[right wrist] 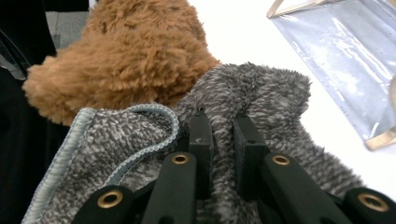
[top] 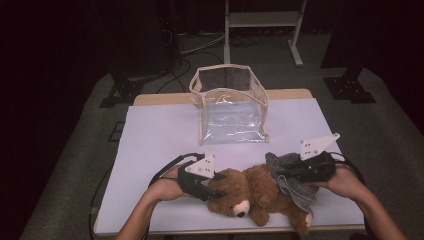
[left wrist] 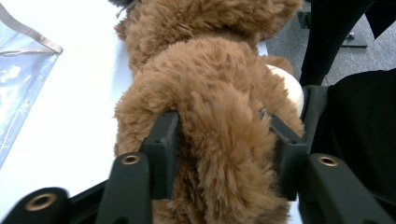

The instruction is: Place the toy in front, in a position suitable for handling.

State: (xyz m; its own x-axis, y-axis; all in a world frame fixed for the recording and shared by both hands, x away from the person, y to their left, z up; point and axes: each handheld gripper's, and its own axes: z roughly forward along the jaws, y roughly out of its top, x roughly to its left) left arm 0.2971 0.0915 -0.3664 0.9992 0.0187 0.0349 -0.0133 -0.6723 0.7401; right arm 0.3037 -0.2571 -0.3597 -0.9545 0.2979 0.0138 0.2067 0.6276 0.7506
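One brown plush teddy bear (top: 252,195) lies at the near edge of the white table (top: 150,135), one grey fleece cloth (top: 292,182) draped over its body; one clear plastic bag (top: 231,106) stands farther back; the left gripper (left wrist: 219,140) clasps the bear's head, jaws half-spread; the right gripper (right wrist: 223,130) pinches the cloth, jaws nearly together.

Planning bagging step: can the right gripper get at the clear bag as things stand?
Probably not yet: the right gripper is shut on the grey cloth. The table toward the clear bag lies open.
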